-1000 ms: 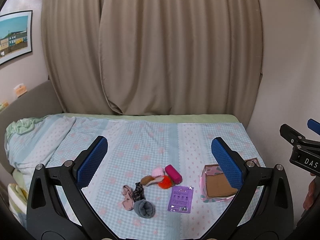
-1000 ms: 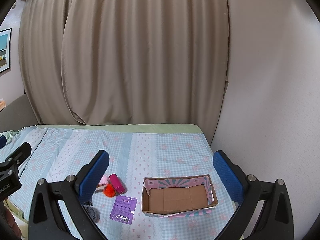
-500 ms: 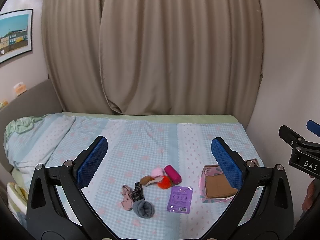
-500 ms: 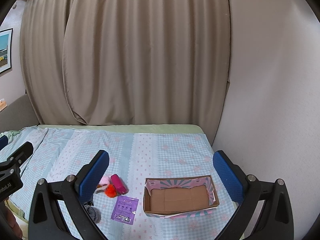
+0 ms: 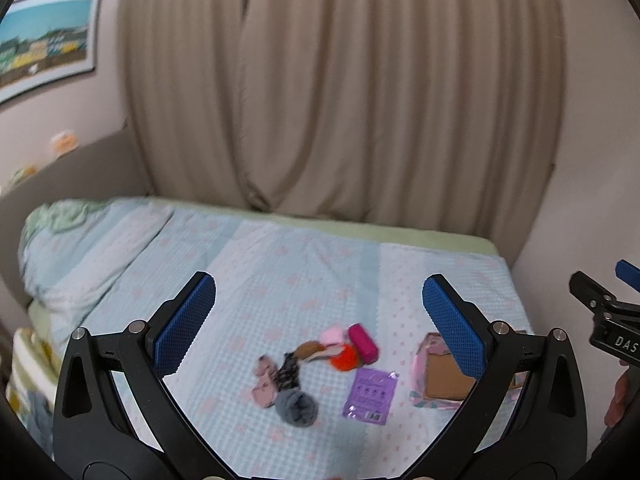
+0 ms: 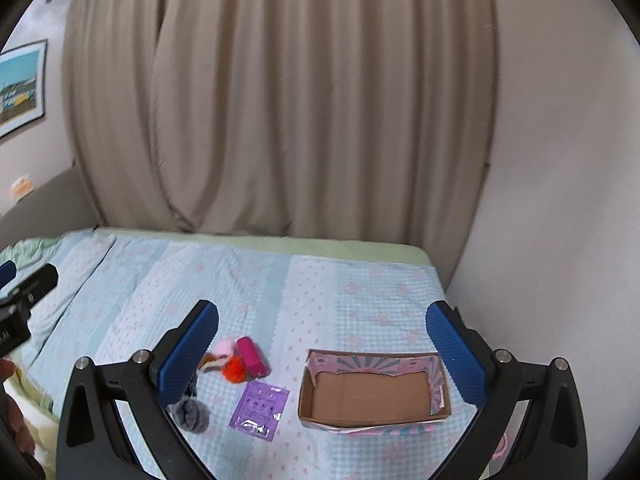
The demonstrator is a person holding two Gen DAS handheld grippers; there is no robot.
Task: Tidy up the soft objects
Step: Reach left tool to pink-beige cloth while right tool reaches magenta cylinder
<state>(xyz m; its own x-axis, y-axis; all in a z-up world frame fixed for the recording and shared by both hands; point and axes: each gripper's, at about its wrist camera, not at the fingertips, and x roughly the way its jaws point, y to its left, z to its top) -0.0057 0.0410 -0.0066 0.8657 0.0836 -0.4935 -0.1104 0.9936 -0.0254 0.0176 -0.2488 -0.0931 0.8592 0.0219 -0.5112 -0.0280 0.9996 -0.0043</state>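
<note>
The soft things lie in a loose cluster on the bedspread (image 5: 280, 264), all of them outside the box. A magenta roll (image 5: 363, 342) sits at the far side, touching a pale pink puff (image 5: 332, 336) and an orange pompom (image 5: 346, 360). A brown piece (image 5: 308, 349) lies just beside the pompom. Nearer to me are a dusty pink sock (image 5: 264, 382), a dark patterned sock (image 5: 288, 374) touching it, and a grey ball of sock (image 5: 297, 407) at the near end of the two. A flat purple sachet (image 5: 371, 396) lies between this cluster and the cardboard box (image 6: 374, 394), apart from both.

The box stands open-topped on the bedspread to the right of the sachet, its bare brown floor showing and its pink patterned flaps (image 6: 372, 362) folded along the rim. Nothing lies inside it.

My left gripper (image 5: 319, 312) hangs above the cluster with its blue pads (image 5: 186, 320) spread wide and nothing between them. My right gripper (image 6: 322, 340) hangs over the box with its jaws spread just as wide and nothing between them either. Each gripper shows at the edge of the other's view.

Behind the bed hangs a beige curtain (image 6: 280, 100). A framed picture (image 5: 44, 40) is on the wall to the left, and a plain wall (image 6: 560, 200) runs along the bed's right side.
</note>
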